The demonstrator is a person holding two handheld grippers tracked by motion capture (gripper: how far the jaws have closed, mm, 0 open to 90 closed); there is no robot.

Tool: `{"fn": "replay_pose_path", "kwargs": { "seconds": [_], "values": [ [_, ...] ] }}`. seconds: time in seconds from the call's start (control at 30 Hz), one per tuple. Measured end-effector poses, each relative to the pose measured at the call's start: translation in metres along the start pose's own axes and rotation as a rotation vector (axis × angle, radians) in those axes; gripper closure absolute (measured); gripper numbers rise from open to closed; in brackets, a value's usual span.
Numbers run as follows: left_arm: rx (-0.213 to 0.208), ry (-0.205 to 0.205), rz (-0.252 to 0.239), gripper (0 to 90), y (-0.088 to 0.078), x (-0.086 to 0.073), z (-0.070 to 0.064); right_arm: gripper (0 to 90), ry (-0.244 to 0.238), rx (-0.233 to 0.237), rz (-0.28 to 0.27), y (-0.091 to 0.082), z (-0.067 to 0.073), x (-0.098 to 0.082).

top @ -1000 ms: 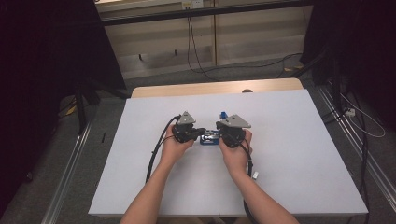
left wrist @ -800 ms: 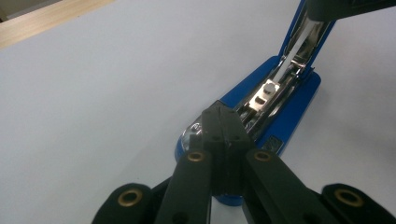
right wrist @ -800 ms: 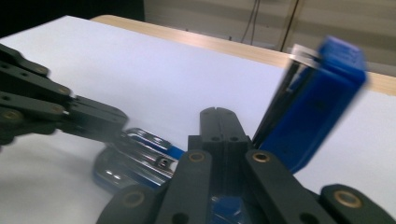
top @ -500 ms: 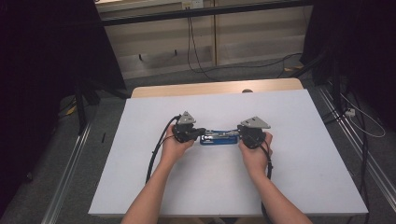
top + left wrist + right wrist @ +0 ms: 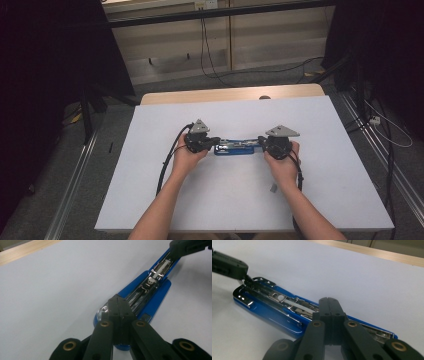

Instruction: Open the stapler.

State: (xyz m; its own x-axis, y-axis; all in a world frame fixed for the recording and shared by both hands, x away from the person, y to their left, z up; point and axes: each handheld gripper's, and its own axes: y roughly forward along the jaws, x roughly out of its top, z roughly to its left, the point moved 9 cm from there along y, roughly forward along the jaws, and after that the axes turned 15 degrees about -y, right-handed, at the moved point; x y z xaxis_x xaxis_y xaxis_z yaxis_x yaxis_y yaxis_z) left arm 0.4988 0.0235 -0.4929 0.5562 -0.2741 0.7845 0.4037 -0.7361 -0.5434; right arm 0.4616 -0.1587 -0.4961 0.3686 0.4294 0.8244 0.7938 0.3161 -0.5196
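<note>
On the white rectangular table (image 5: 225,200), near its middle, found a blue plastic stapler with a bright metal staple channel (image 5: 239,147), lying flat and swung fully open, lengthwise between the two hands. Compared with a second earlier: had been far shorter then, with the right gripper (image 5: 261,142) close beside the left gripper (image 5: 216,142); since stretched out to full length as the right gripper travelled away to the right, while the left stayed put at its end. Judged from this that the opening step was about done, with the channel (image 5: 287,300) exposed upward, probably ready for loading or clearing. Saw both pairs of jaws pressed together with no gap, nothing gripped between them; tips set over the stapler's two ends, left over the rounded blue end (image 5: 117,298), right over the metal rail (image 5: 329,300); could not tell how firmly pressed. Counted: one stapler, two grippers, two hands, one table, one small grey scrap (image 5: 273,188) lying loose near the right forearm, well apart from the stapler.
</note>
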Motion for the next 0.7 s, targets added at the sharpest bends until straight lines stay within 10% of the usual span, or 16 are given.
{"fn": "replay_pose_path", "kwargs": {
  "seconds": [0.33,0.7],
  "values": [
    [-0.048,-0.067,-0.030,60.5,-0.016,0.009,-0.007,73.9,-0.089,0.086,-0.028,-0.021,0.007,0.003],
    [-0.002,-0.094,-0.021,22.0,-0.050,0.005,-0.006,41.7,-0.076,0.140,0.000,-0.053,0.015,-0.022]
  ]
}}
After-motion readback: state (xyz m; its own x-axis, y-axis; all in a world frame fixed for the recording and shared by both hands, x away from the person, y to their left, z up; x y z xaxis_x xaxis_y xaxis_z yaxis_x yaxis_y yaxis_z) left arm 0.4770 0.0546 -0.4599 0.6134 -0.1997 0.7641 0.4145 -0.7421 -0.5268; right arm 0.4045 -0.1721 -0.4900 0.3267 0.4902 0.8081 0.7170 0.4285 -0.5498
